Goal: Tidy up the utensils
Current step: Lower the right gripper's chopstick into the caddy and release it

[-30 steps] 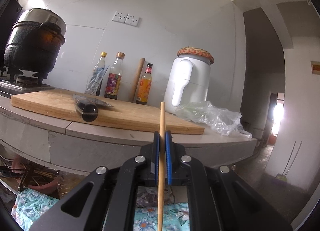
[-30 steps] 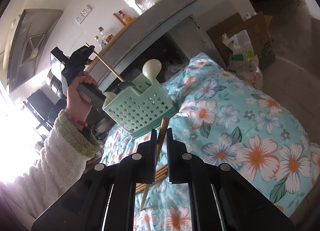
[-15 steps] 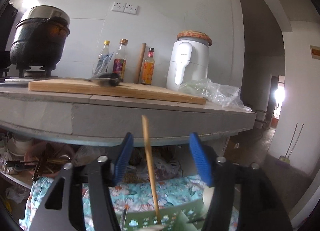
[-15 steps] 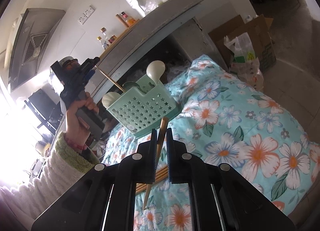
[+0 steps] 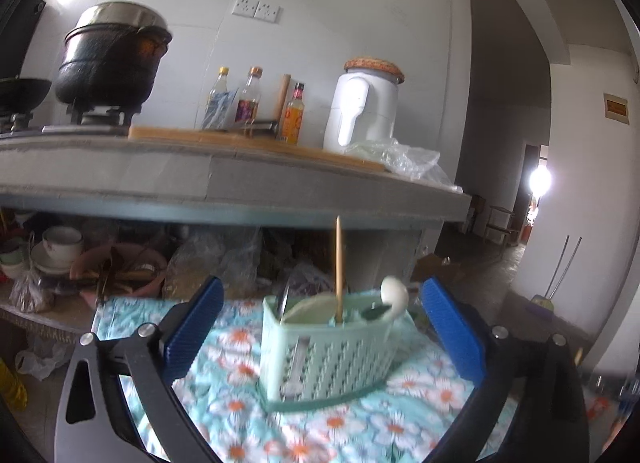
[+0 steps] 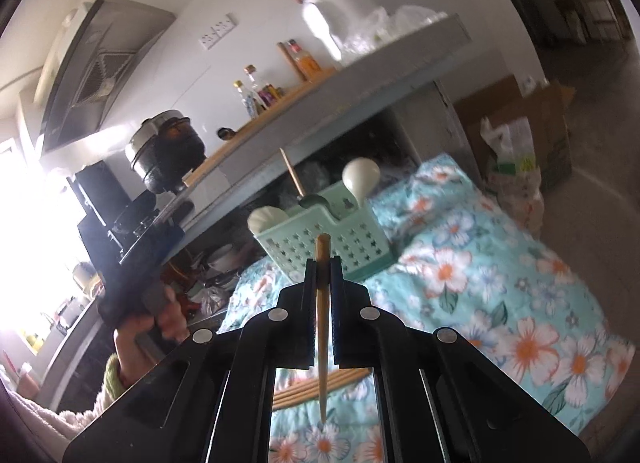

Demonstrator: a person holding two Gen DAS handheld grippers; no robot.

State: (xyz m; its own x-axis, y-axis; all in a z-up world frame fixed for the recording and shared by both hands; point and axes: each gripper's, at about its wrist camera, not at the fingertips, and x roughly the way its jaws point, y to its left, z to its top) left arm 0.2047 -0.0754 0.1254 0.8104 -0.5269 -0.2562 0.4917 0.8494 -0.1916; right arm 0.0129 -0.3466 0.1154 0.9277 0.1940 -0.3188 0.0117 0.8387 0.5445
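The left gripper hangs spread before the mint basket with a chopstick upright at twelve o'clock, while the right gripper pinches another chopstick.

A floral cloth covers the surface at lower centre and right of the frame. On it stand a mint basket at centre and a chopstick bundle at the bottom.
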